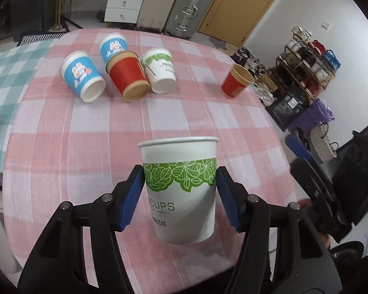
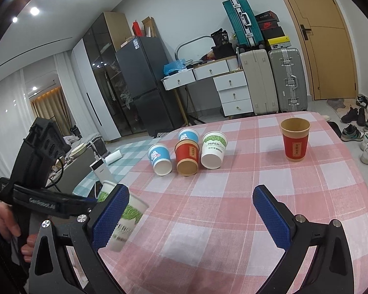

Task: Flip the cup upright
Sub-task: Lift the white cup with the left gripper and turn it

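Observation:
My left gripper (image 1: 180,191) is shut on a white paper cup with a green leaf band (image 1: 181,191), held rim-up above the pink checked table (image 1: 85,132). The same cup shows in the right wrist view (image 2: 127,218), partly behind my right gripper's left finger. My right gripper (image 2: 191,210) is open and empty over the table. Several cups stand upside down at the far side: two blue (image 1: 83,76), one red (image 1: 127,76), one white and green (image 1: 160,69). Another red cup (image 1: 236,80) stands upright at the right.
A teal checked cloth (image 1: 9,73) covers the table's left part, with a white power bank (image 2: 99,171) on it. Suitcases (image 2: 287,80) and a white drawer desk (image 2: 223,85) stand beyond the table. Shoes (image 2: 365,132) lie on the floor to the right.

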A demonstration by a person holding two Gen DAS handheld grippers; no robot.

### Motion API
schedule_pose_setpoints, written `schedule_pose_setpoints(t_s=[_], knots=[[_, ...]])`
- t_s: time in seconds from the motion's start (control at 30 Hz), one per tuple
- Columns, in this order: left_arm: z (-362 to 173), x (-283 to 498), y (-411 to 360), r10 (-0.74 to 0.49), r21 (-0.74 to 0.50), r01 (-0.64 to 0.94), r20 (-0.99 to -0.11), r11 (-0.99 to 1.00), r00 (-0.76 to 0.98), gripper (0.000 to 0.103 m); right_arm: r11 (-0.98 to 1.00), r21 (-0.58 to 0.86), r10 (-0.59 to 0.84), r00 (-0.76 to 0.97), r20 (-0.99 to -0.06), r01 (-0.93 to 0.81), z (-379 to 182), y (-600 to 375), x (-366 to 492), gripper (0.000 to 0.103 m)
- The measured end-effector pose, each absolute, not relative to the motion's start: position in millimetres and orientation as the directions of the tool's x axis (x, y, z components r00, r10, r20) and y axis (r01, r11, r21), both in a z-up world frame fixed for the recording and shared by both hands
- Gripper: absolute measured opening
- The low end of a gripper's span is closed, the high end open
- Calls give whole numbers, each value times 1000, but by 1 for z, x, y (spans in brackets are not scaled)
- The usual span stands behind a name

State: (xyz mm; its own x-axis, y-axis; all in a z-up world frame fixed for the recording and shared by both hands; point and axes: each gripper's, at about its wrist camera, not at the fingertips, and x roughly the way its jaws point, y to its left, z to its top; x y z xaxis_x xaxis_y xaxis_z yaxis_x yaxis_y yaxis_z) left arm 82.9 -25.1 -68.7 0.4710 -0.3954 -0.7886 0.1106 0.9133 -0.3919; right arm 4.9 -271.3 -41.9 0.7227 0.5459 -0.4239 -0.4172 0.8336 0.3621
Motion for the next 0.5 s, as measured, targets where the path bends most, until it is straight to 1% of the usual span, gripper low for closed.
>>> schedule_pose_setpoints(t_s=[0.1,0.2,0.5], knots=[[-65,56,-22,-417,-413,111,-792,904,445,57,834,362,545,722,-426,-416,-42,-270,-2,103],[-69,33,-22,-412,-407,109,-804,907,430,57,836,356,543,720,-431,-418,-43,-268,-9,103],[-107,2,-19,-399,-404,70,-833,912,383,57,846,330,531,723,-442,-420,-44,-264,-27,103]])
